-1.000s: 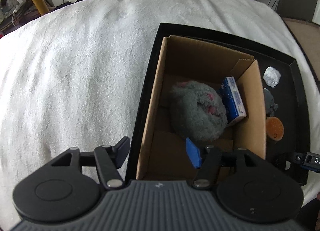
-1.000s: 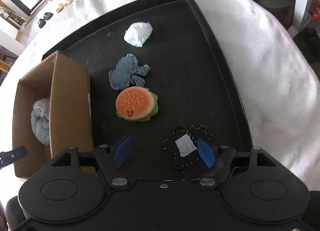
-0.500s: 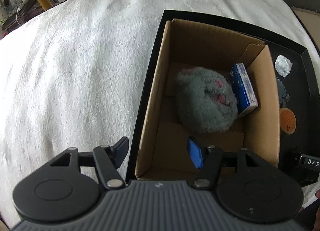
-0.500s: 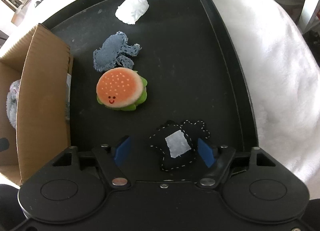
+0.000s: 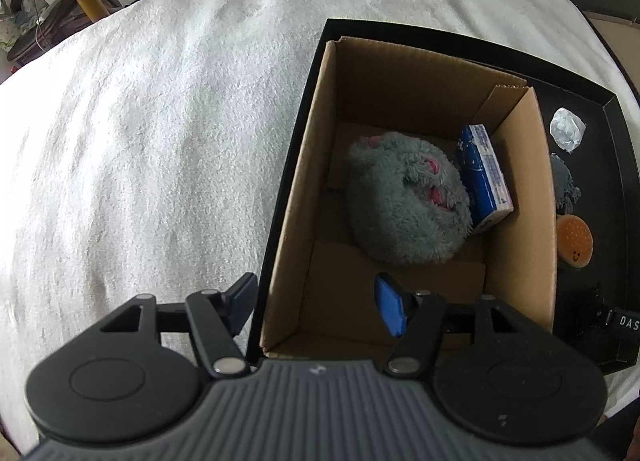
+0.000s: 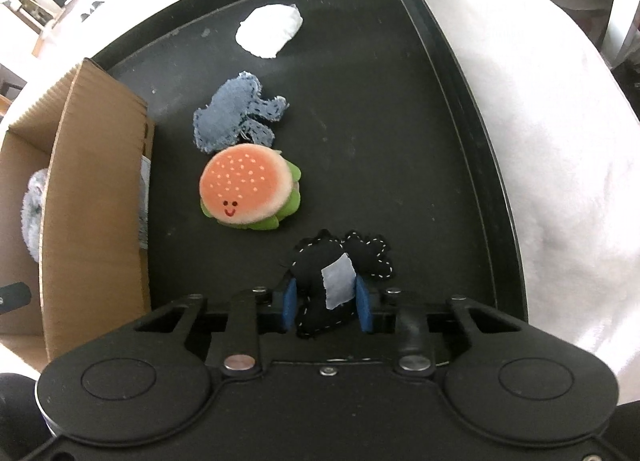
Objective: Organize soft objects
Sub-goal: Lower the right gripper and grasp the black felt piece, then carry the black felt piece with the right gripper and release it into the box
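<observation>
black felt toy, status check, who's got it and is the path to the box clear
Right gripper shut on black felt toy, on the tray. Left gripper open, empty, over cardboard box. Burger plush sits between toy and box.

Box (image 5: 400, 133): open top, near half of floor bare; grey plush (image 5: 404, 209) and blue carton (image 5: 484, 177) fill far right. Tray (image 6: 400, 141): right half clear up to its raised rim. Left half blocked by burger (image 6: 248, 189), denim patch (image 6: 236, 117), white wad (image 6: 268, 31); box wall alongside.
</observation>
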A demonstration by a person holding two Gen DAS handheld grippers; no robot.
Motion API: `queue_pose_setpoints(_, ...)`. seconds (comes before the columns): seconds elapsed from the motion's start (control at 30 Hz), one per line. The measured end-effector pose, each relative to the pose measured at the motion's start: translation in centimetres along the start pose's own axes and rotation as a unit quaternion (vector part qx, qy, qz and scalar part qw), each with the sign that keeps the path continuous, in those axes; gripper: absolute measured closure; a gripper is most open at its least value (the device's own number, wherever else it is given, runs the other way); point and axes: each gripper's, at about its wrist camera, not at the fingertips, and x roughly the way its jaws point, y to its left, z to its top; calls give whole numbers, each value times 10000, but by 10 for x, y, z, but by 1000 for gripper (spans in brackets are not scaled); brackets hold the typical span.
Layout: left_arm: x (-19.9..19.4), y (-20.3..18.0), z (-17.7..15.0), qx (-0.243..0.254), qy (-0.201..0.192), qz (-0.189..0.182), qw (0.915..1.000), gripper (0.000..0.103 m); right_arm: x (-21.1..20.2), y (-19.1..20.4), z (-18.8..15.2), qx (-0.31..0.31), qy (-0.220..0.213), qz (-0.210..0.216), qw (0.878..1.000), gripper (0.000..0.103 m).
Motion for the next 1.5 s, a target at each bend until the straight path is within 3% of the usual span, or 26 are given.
queue_pose_setpoints(0.63, -11, 20, 0, -146, -161, -126, 9997, 40, -43, 19, 8, -272, -794, 297, 9960, 77)
queue_pose_setpoints(1.03, -19, 33, 0, -298, -317, -295, 9986, 40, -83, 47, 15, -621, -1401, 905, 9840, 77)
queue_pose_setpoints(1.5, -20, 45, 1, -334, -450, -617, 9965, 40, -103, 88, 19, -1048, -1816, 1204, 9703, 77)
